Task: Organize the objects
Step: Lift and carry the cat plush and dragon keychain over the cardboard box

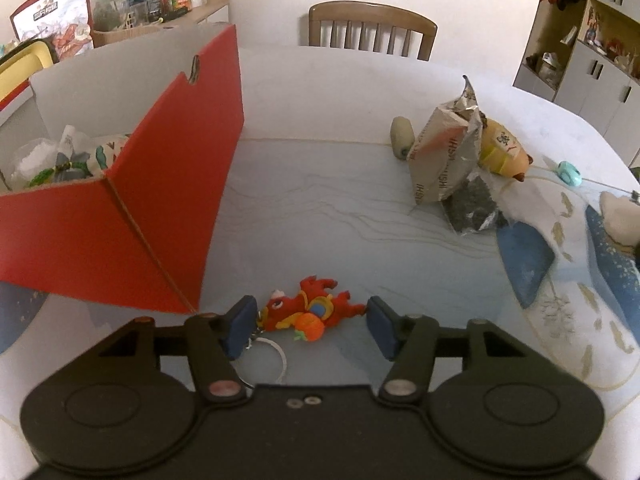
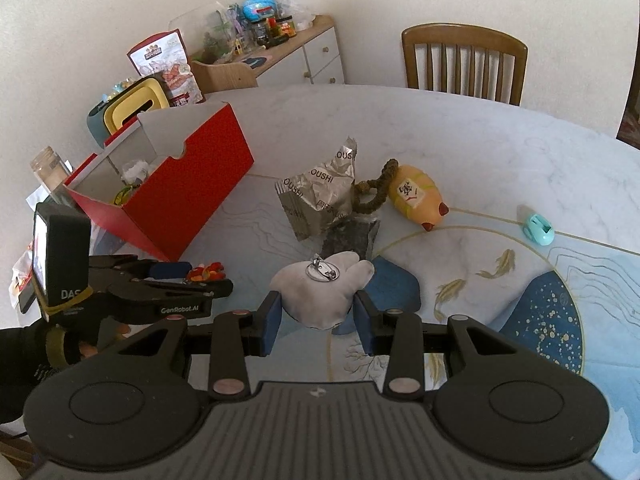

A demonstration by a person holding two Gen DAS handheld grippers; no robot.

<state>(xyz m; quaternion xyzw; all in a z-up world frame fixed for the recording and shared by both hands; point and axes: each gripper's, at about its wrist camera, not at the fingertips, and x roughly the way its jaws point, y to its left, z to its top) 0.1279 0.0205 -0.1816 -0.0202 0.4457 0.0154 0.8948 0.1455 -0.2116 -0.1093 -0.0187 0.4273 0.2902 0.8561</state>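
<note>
Left gripper (image 1: 307,322): held low over the worktop (image 1: 320,200), jaws apart, a red dragon keyring (image 1: 308,312) lying between the blue pads (image 1: 240,326), not clamped; whether the pads touch it cannot be told. Its metal ring trails toward the gripper body.

Right gripper (image 2: 316,316): jaws set against either side of a white plush toy (image 2: 320,292), which is topped by a metal ring; a firm clamp cannot be confirmed.

Red cardboard box (image 1: 140,216): open, placed at the left of the worktop, just beside the left gripper, already containing assorted small items.

Silver snack bag (image 2: 320,196), yellow plush toy (image 2: 418,196), and teal small object (image 2: 538,230): lying apart farther across the worktop.
</note>
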